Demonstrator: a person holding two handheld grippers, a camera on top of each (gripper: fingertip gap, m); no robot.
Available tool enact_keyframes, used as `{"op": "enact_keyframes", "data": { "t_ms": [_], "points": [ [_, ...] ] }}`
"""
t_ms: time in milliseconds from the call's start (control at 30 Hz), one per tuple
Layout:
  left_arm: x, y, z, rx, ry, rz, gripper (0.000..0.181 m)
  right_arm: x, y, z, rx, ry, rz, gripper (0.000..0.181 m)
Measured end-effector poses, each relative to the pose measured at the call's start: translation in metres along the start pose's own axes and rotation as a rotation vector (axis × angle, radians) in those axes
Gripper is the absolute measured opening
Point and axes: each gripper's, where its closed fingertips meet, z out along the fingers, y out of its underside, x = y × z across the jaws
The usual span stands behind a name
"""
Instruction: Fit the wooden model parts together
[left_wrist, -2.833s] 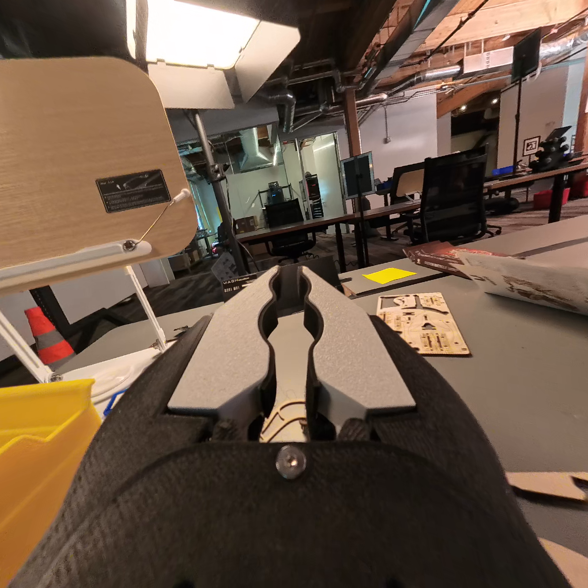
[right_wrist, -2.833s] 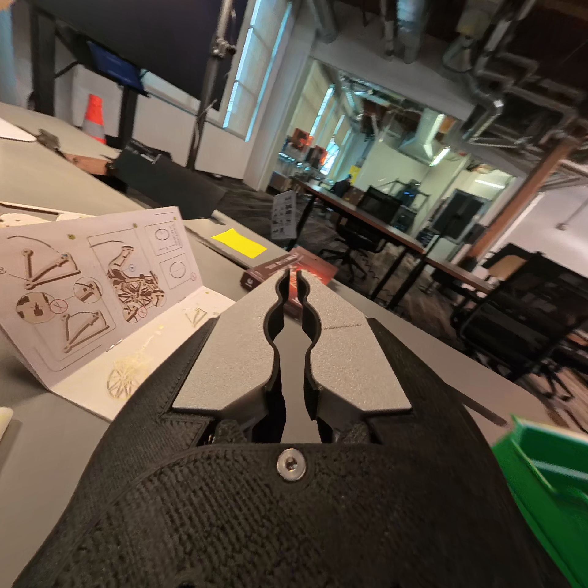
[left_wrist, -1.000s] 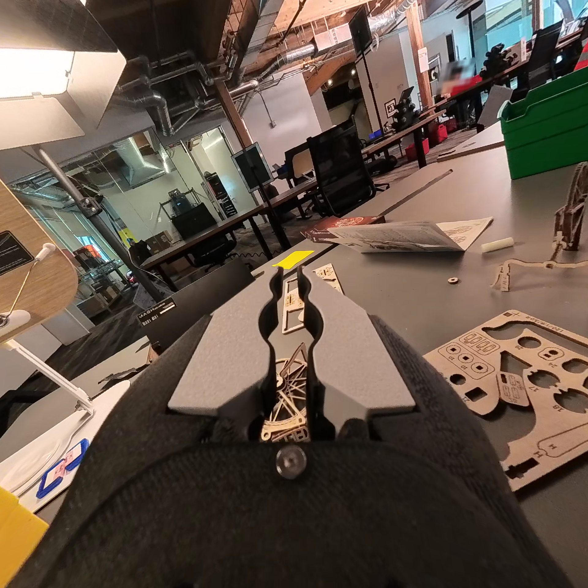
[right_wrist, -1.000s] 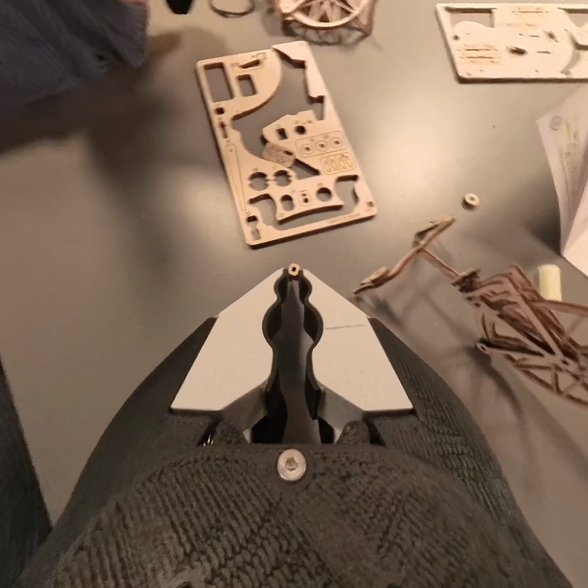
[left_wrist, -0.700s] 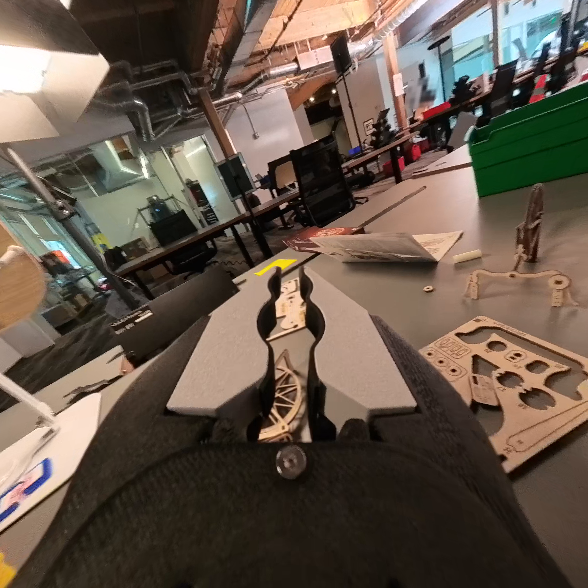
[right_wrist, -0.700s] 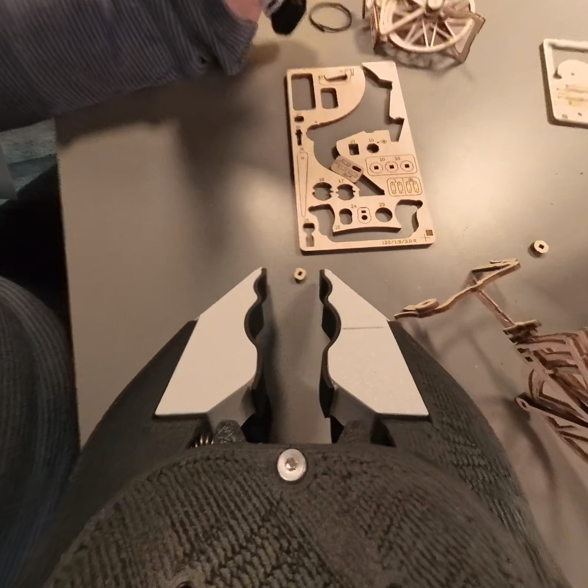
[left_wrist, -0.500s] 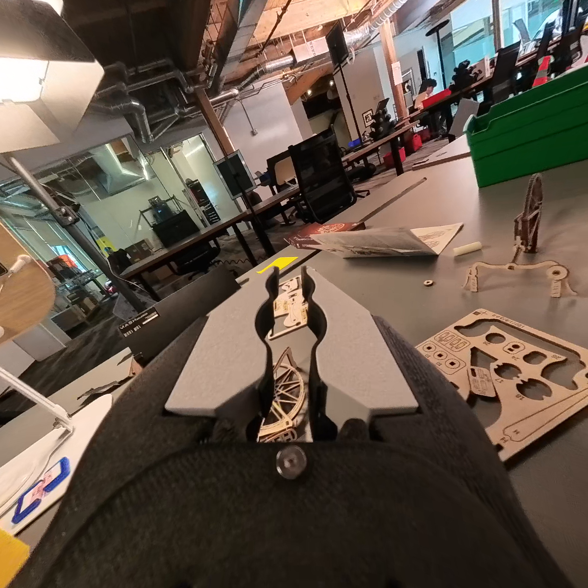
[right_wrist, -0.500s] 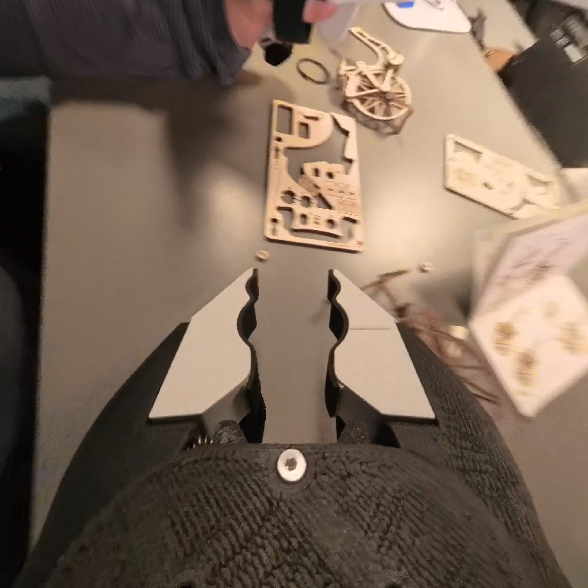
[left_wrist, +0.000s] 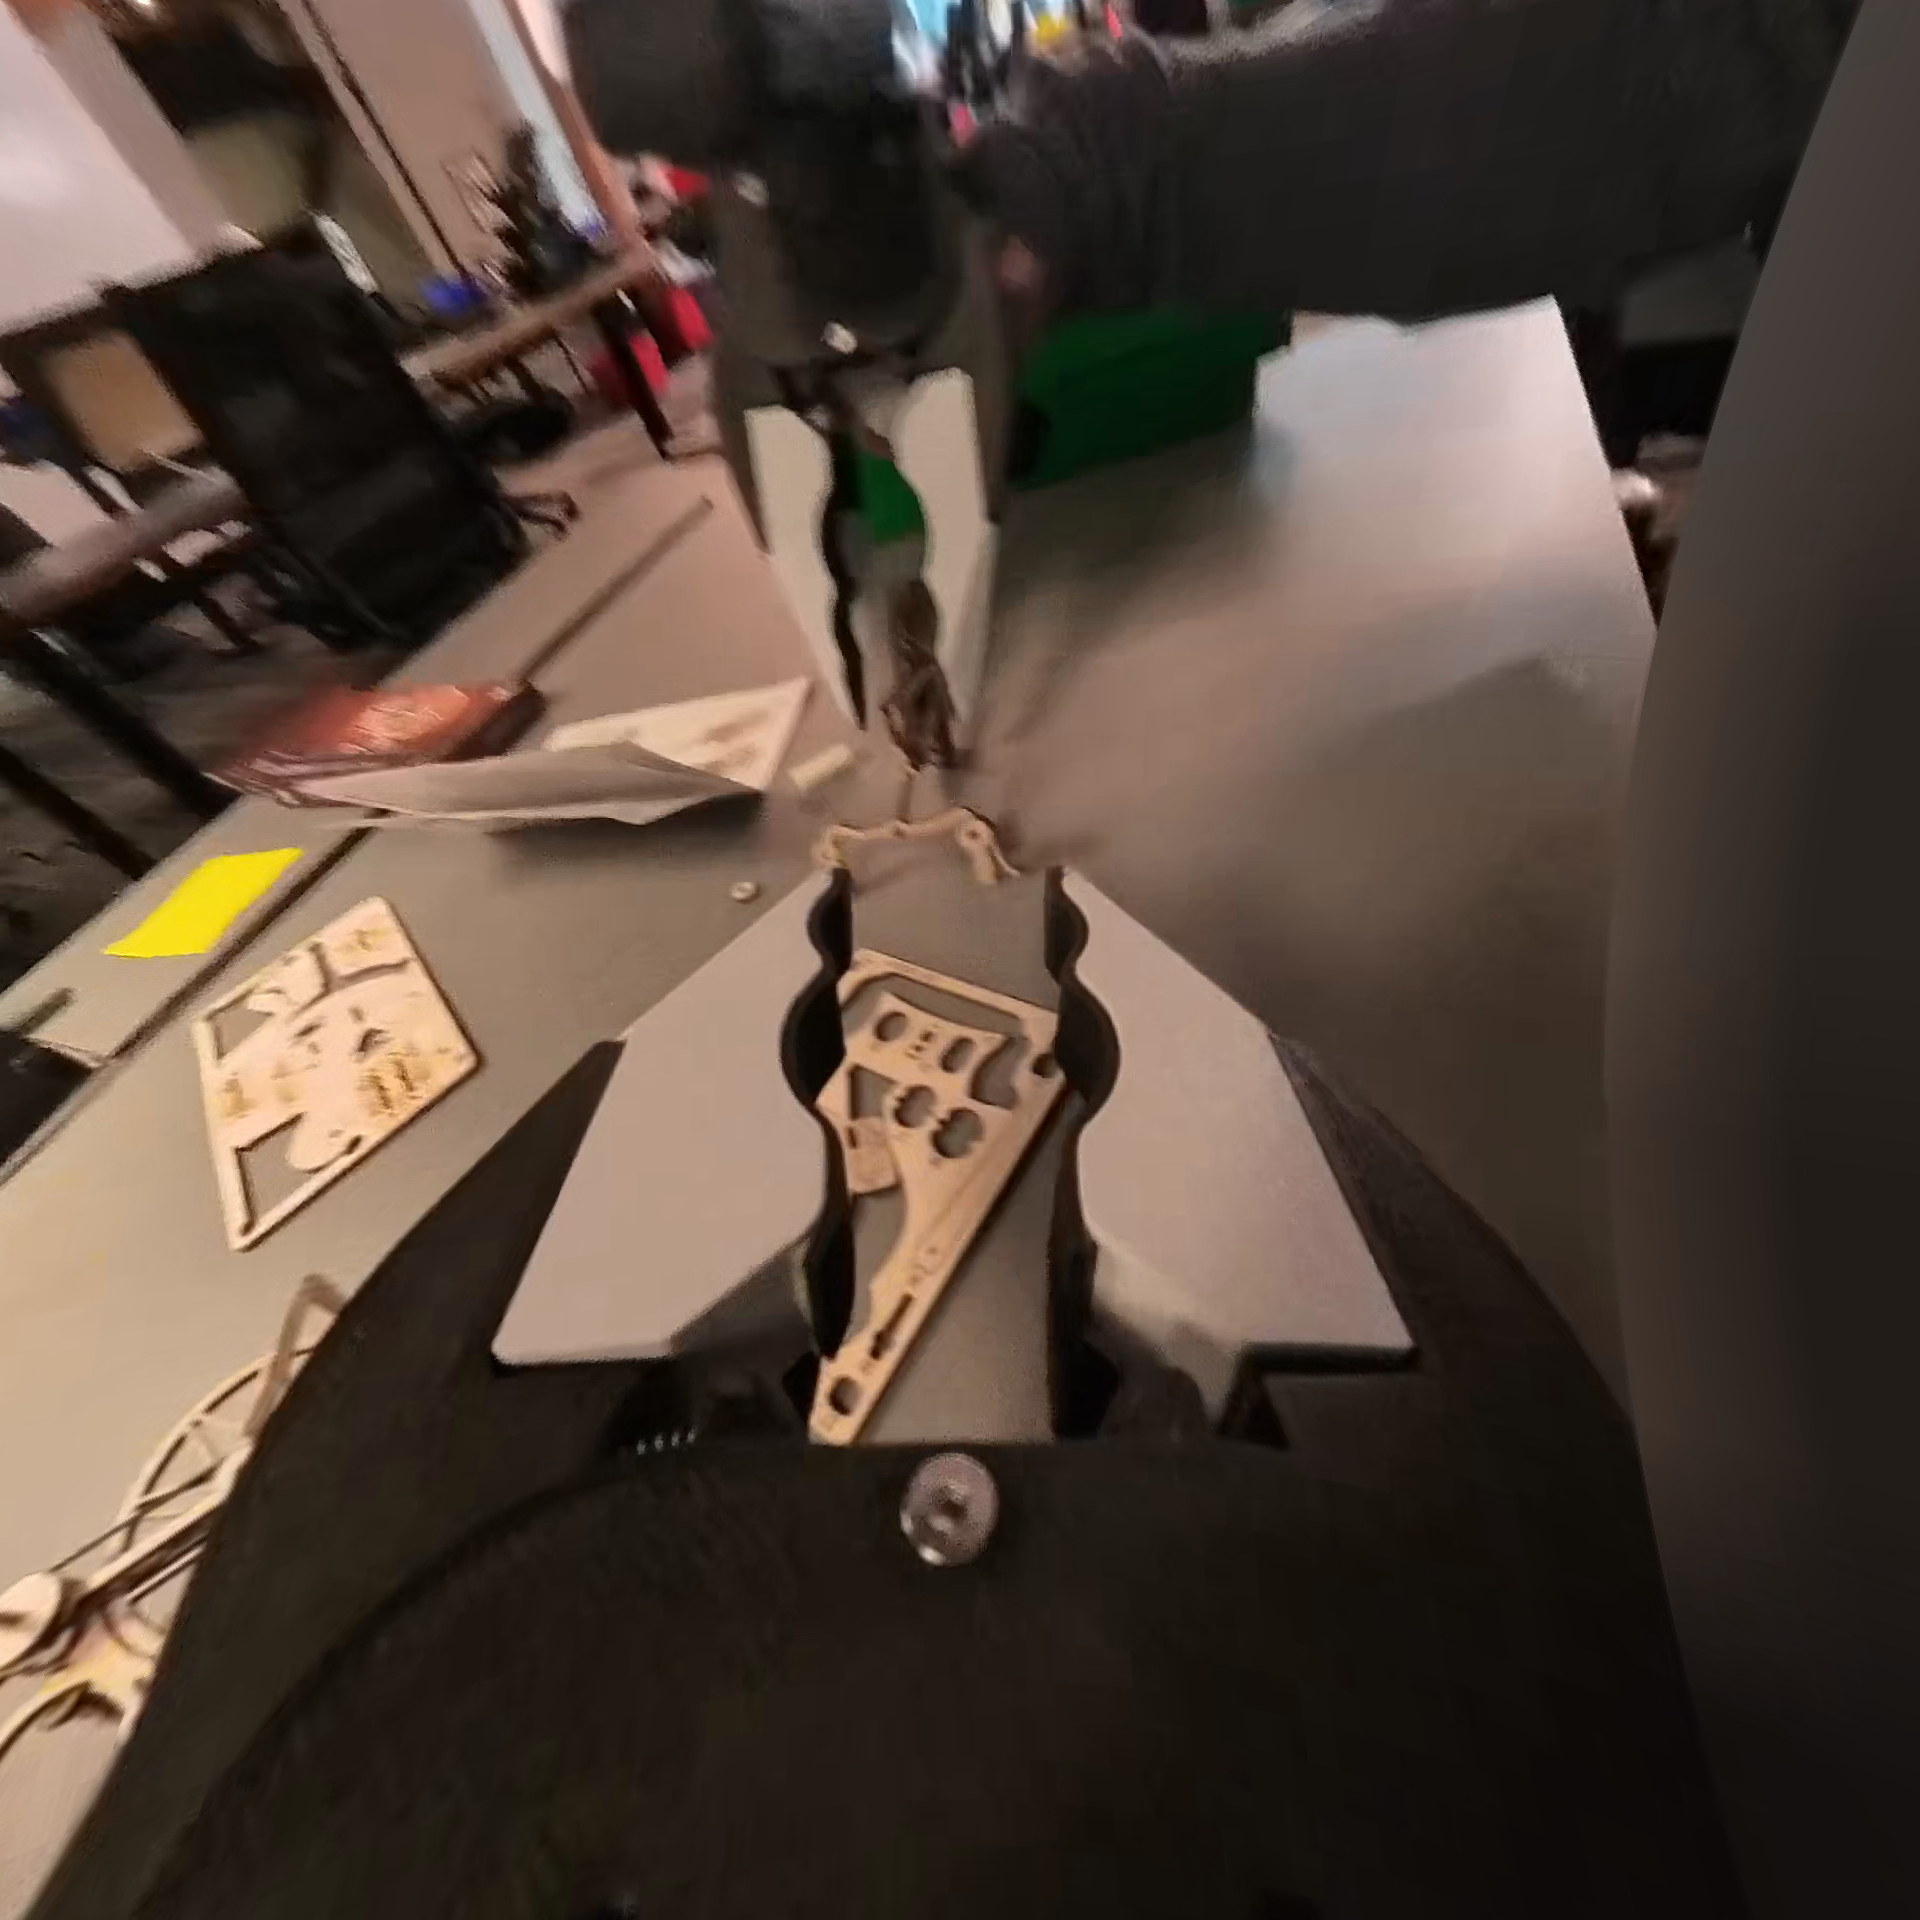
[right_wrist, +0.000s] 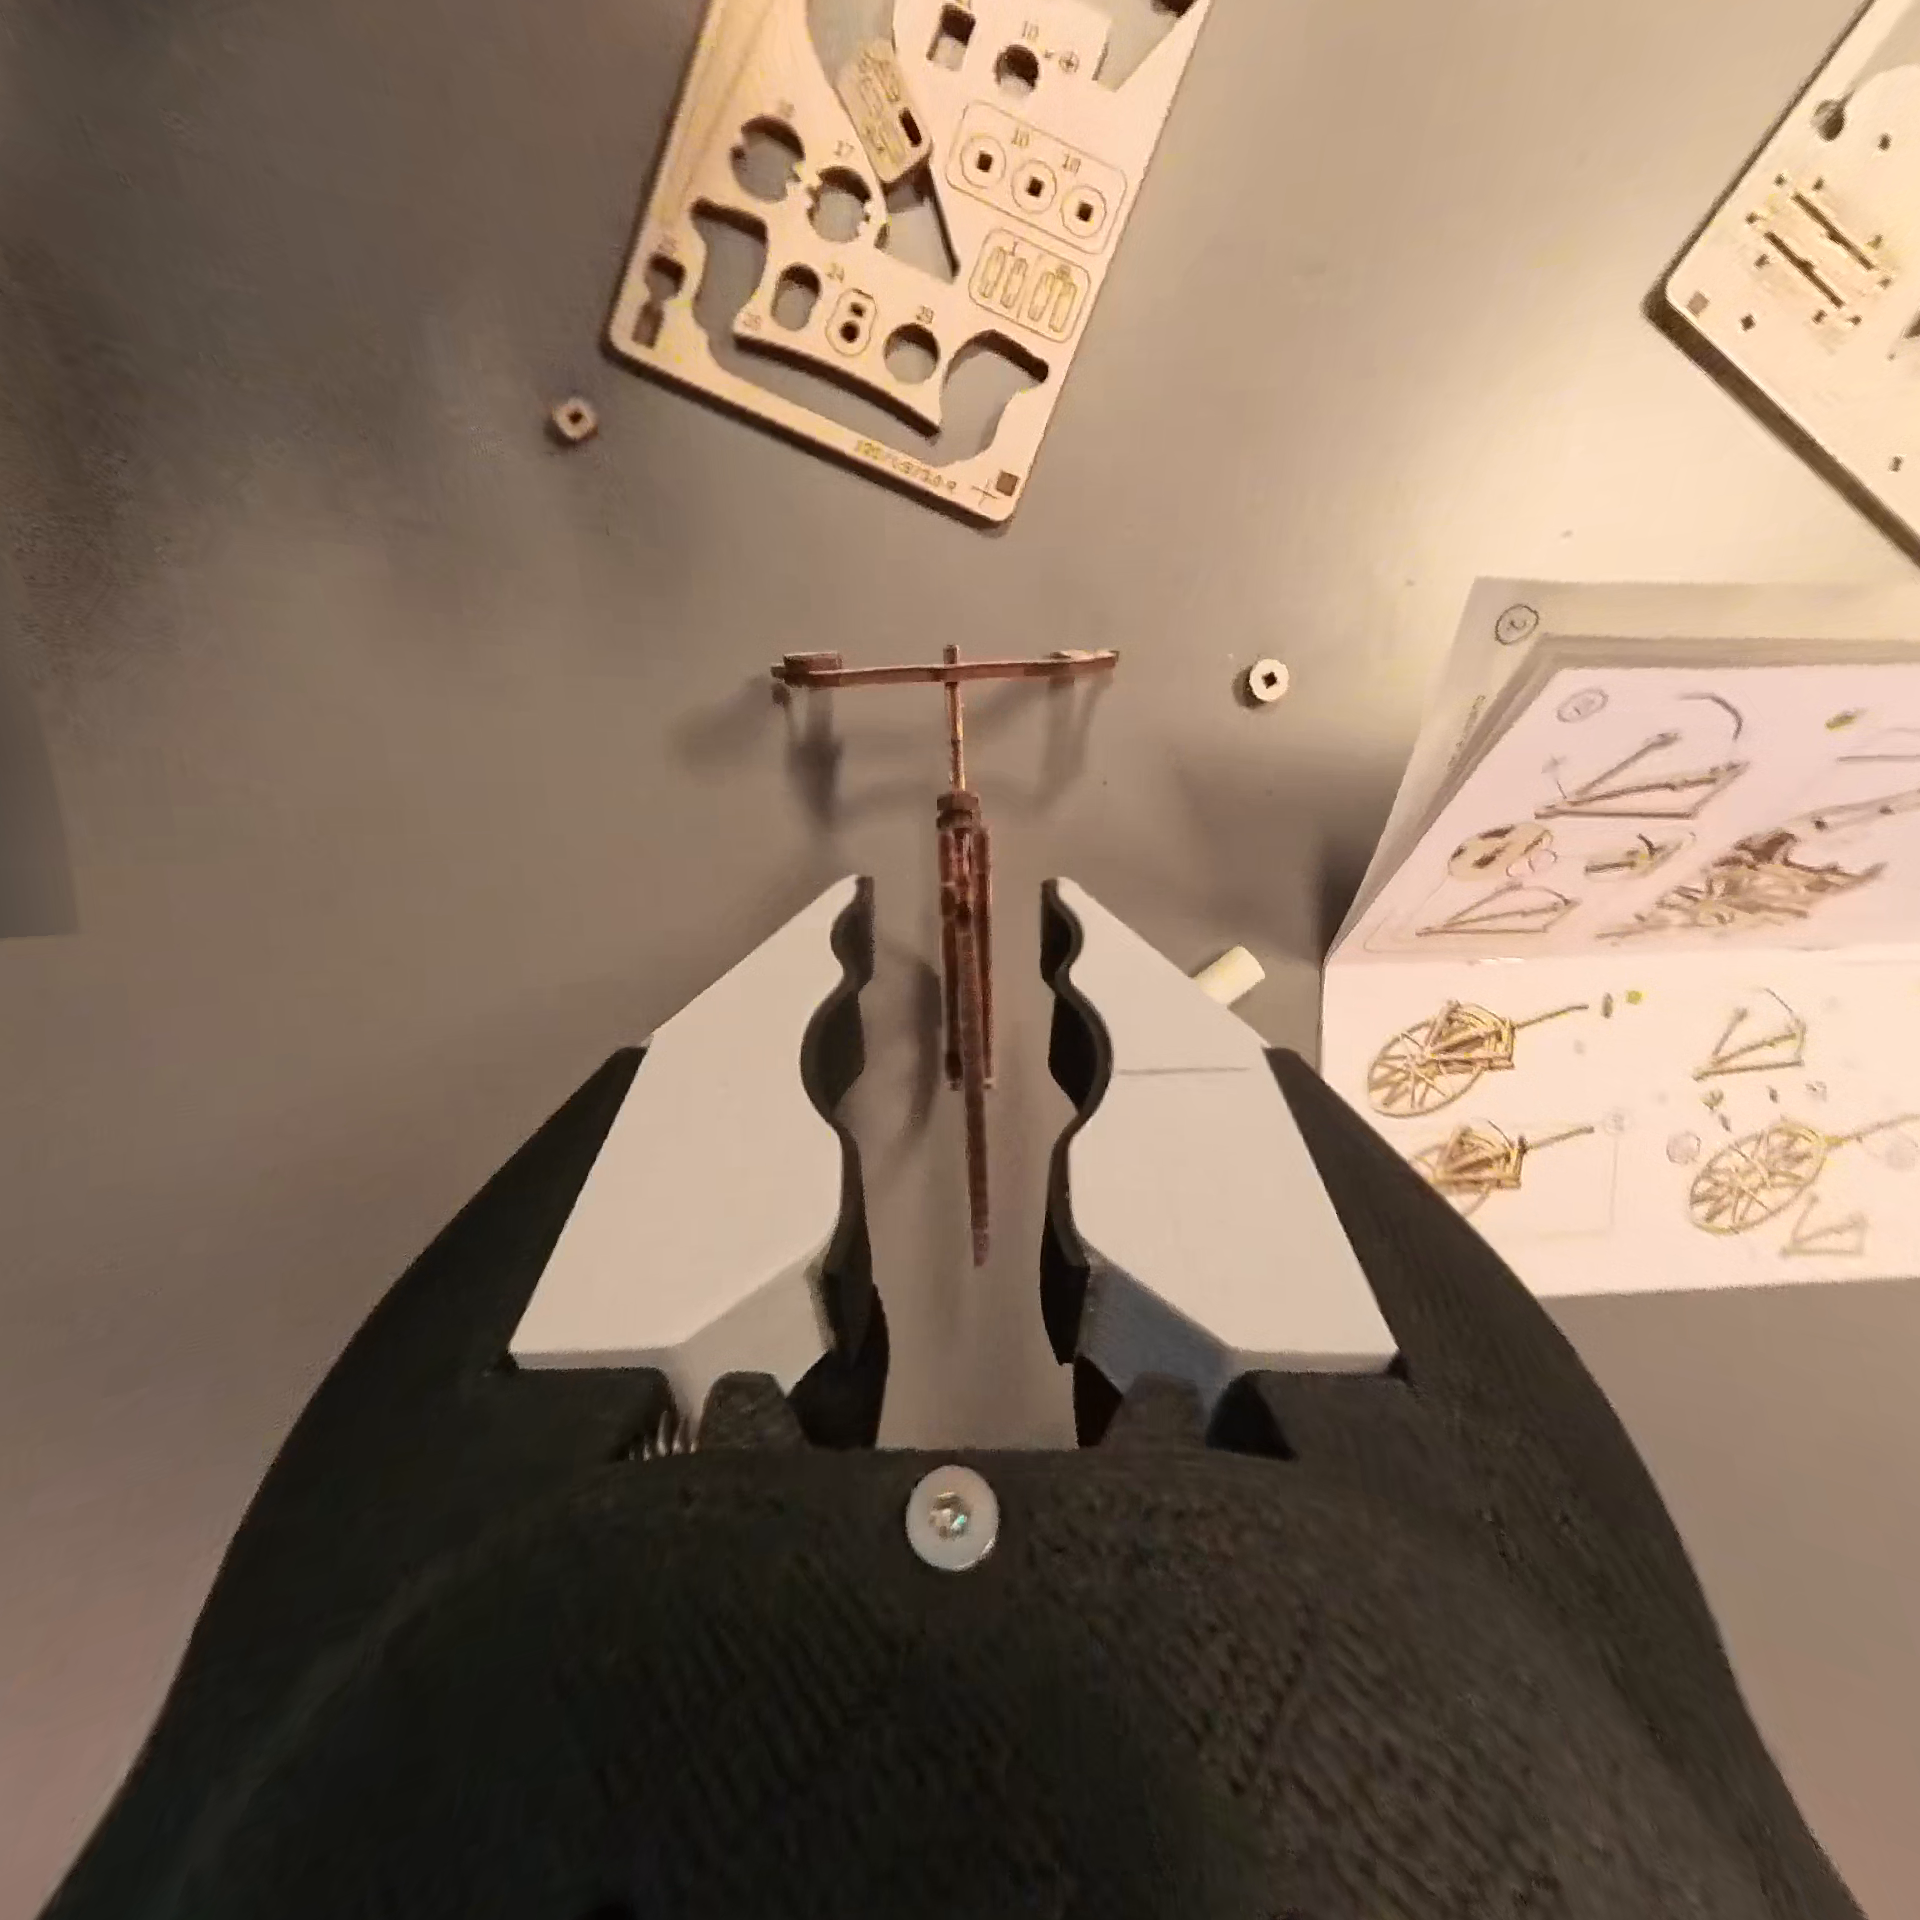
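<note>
The right claw hangs wide open astride the upright wooden wheel assembly standing mid-worktop, evidently lined up to grip it, while the left claw is likewise open and empty.

My grey table has two punched wooden part sheets, an open instruction booklet, two tiny square-holed washers and the half-built wooden model standing.
</note>
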Motion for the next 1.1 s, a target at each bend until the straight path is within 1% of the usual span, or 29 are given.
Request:
{"op": "enact_keyframes", "data": {
  "t_ms": [67, 167, 200, 267, 400, 467, 533, 600, 667, 767, 833, 900, 967, 1000, 1100],
  "points": [
    [0.015, 0.000, 0.008, -0.043, 0.048, 0.007, 0.036, -0.003, -0.002, 0.003, -0.003, -0.046, -0.003, 0.025],
    [0.027, -0.006, 0.019, -0.037, 0.092, -0.010, 0.036, -0.005, 0.005, 0.009, -0.049, -0.073, -0.015, 0.023],
    [0.028, -0.006, 0.022, -0.035, 0.096, -0.017, 0.036, -0.006, 0.006, 0.011, -0.058, -0.078, -0.020, 0.021],
    [0.026, -0.003, 0.027, -0.036, 0.090, -0.038, 0.036, -0.009, 0.008, 0.014, -0.061, -0.096, -0.027, 0.008],
    [0.022, -0.001, 0.030, -0.010, 0.082, -0.086, 0.036, -0.015, 0.000, 0.007, -0.014, -0.129, -0.029, 0.008],
    [0.023, -0.004, 0.028, -0.009, 0.095, -0.094, 0.036, -0.019, -0.015, -0.008, 0.032, -0.119, -0.038, 0.008],
    [0.024, -0.003, 0.027, -0.052, 0.121, -0.081, 0.035, -0.022, -0.035, -0.029, 0.068, -0.075, -0.047, 0.008],
    [0.027, -0.001, 0.026, -0.124, 0.173, -0.054, 0.032, -0.027, -0.055, -0.052, 0.098, -0.006, -0.066, 0.008],
    [0.036, 0.003, 0.026, -0.216, 0.270, -0.012, 0.021, -0.037, -0.076, -0.073, 0.151, 0.058, -0.093, 0.008],
    [0.049, 0.015, 0.028, -0.374, 0.405, 0.038, 0.020, -0.052, -0.096, -0.098, 0.234, 0.138, -0.144, 0.008],
    [0.059, 0.026, 0.029, -0.498, 0.483, 0.069, 0.021, -0.056, -0.097, -0.112, 0.247, 0.192, -0.171, 0.008],
    [0.068, 0.028, 0.027, -0.612, 0.552, 0.090, 0.021, -0.051, -0.091, -0.126, 0.267, 0.264, -0.153, 0.008],
    [0.073, 0.017, 0.026, -0.672, 0.564, 0.094, 0.022, -0.040, -0.080, -0.141, 0.289, 0.329, -0.105, 0.008],
    [0.075, 0.007, 0.026, -0.675, 0.558, 0.094, 0.022, -0.035, -0.074, -0.149, 0.303, 0.356, -0.078, 0.008],
    [0.076, -0.022, 0.026, -0.695, 0.479, 0.111, 0.022, -0.021, -0.060, -0.162, 0.330, 0.403, -0.006, 0.008]
  ]
}}
